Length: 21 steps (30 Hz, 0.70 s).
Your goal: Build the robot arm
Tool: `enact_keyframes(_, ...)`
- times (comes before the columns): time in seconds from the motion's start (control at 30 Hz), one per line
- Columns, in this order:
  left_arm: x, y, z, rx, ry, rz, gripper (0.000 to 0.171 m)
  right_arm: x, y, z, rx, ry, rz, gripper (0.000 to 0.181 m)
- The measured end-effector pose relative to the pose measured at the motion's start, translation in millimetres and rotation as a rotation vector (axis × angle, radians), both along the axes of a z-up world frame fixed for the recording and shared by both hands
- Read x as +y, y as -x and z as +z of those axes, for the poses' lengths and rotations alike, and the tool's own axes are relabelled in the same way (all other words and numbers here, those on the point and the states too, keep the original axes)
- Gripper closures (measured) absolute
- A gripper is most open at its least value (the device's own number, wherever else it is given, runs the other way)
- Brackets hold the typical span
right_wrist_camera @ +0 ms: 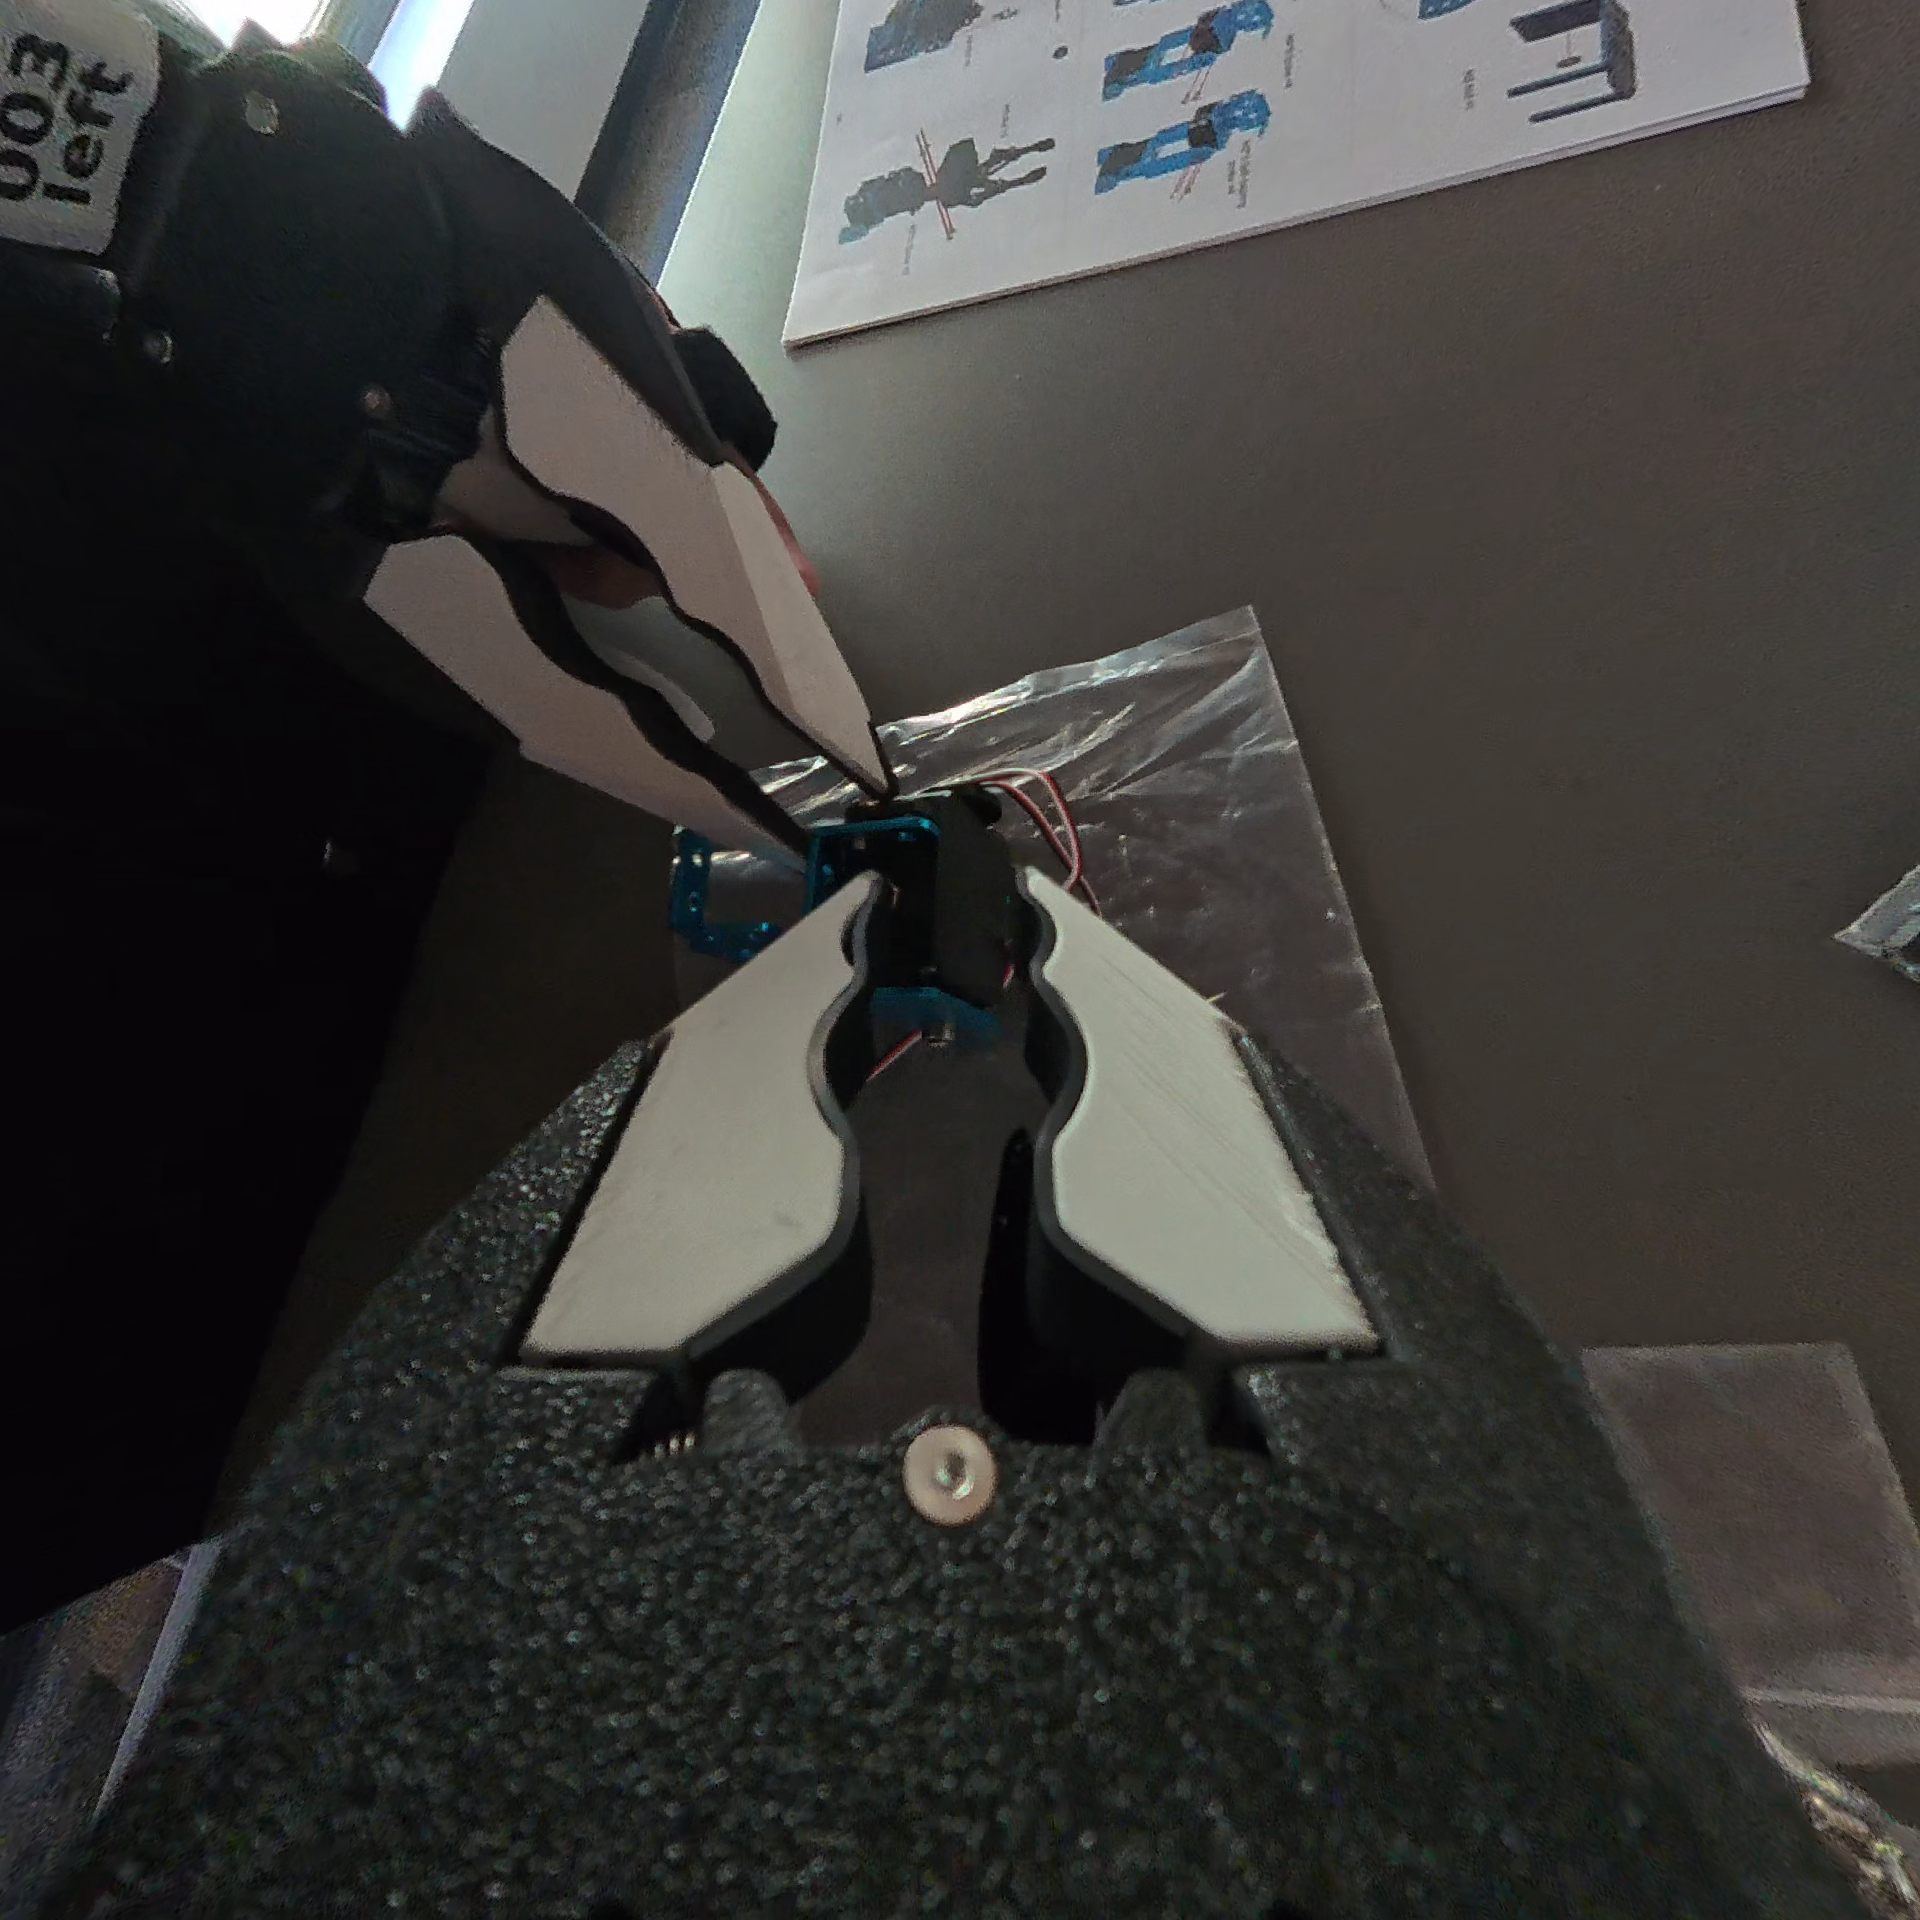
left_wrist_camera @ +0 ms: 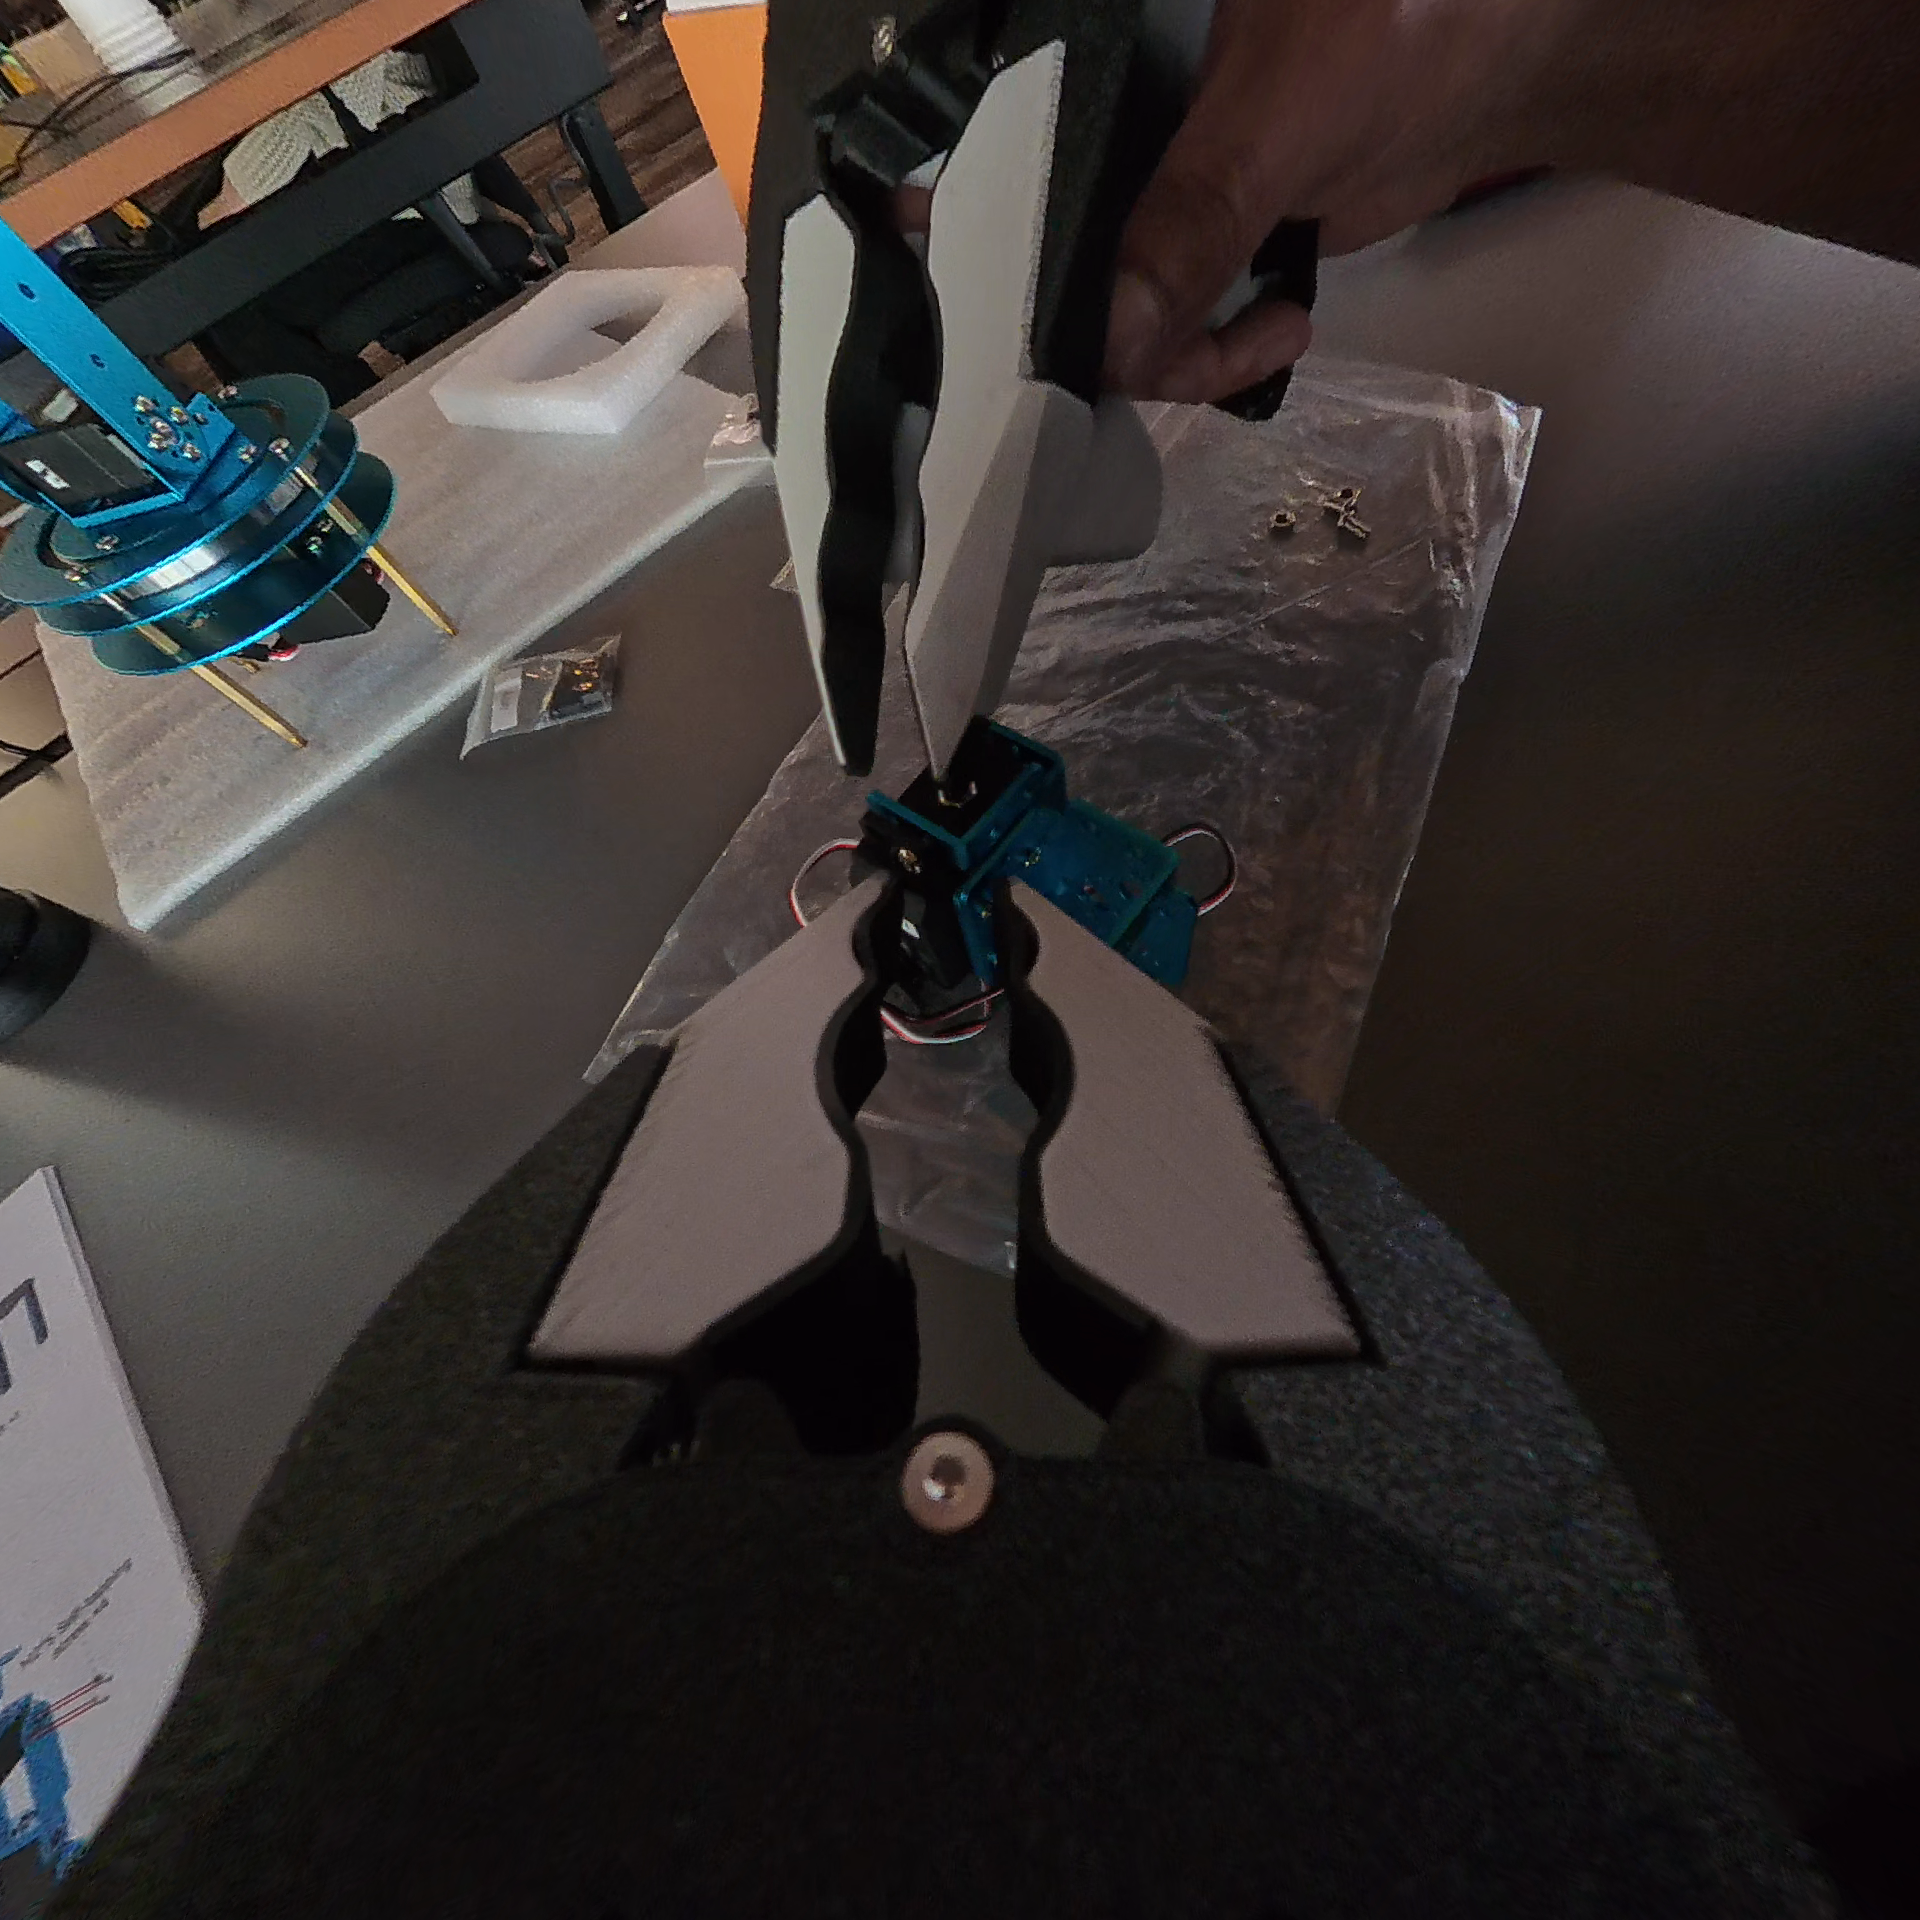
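Note:
A black servo (left_wrist_camera: 925,805) sits in a blue metal bracket (left_wrist_camera: 1081,862) with red and white wires (left_wrist_camera: 1210,862), on a clear plastic bag (left_wrist_camera: 1247,675). My left gripper (left_wrist_camera: 951,909) is closed around the bracket and servo at its fingertips. My right gripper (left_wrist_camera: 899,774), held by a hand (left_wrist_camera: 1299,135), comes down from above with its tips on the servo's top. In the right wrist view my right gripper (right_wrist_camera: 951,883) flanks the servo (right_wrist_camera: 956,914) on both sides. The left gripper (right_wrist_camera: 844,816) pinches the bracket (right_wrist_camera: 831,836) from the upper left, over the bag (right_wrist_camera: 1195,748).
A blue round-plate base on brass legs (left_wrist_camera: 197,499) stands on a white foam sheet (left_wrist_camera: 416,623) at the left. A white foam frame (left_wrist_camera: 592,353), a small parts bag (left_wrist_camera: 551,686) and loose brass screws (left_wrist_camera: 1320,514) lie nearby. An instruction booklet (right_wrist_camera: 1299,135) lies beyond. The grippers are tip to tip, or close to it.

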<state>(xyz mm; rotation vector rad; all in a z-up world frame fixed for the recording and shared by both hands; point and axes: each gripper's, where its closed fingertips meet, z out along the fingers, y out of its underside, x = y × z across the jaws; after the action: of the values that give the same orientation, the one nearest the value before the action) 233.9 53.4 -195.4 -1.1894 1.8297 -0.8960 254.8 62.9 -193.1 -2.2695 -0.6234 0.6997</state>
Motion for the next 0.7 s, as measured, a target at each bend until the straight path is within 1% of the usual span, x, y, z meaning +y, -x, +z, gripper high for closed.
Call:
enact_keyframes(0.17, -2, 0, 0, 0.003, -0.011, -0.006, 0.153, -3, 4, 7, -0.019, -0.026, 0.030, 0.160)
enact_keyframes(0.27, -3, 0, 0, -0.001, -0.011, -0.002, 0.153, -8, 10, 14, -0.078, -0.079, 0.080, 0.164)
enact_keyframes(0.4, -4, -1, 1, -0.004, -0.011, 0.002, 0.153, -11, 8, 5, -0.245, -0.086, 0.103, 0.166)
enact_keyframes(0.5, -3, -3, 0, -0.002, -0.005, 0.018, 0.154, -11, 9, -1, -0.345, -0.113, 0.124, 0.174)
enact_keyframes(0.6, -2, -5, -1, 0.005, -0.001, 0.023, 0.155, -12, 8, -2, -0.373, -0.089, 0.108, 0.175)
enact_keyframes(0.7, -2, -5, -1, 0.004, -0.002, 0.025, 0.155, -11, 7, -2, -0.342, -0.077, 0.086, 0.176)
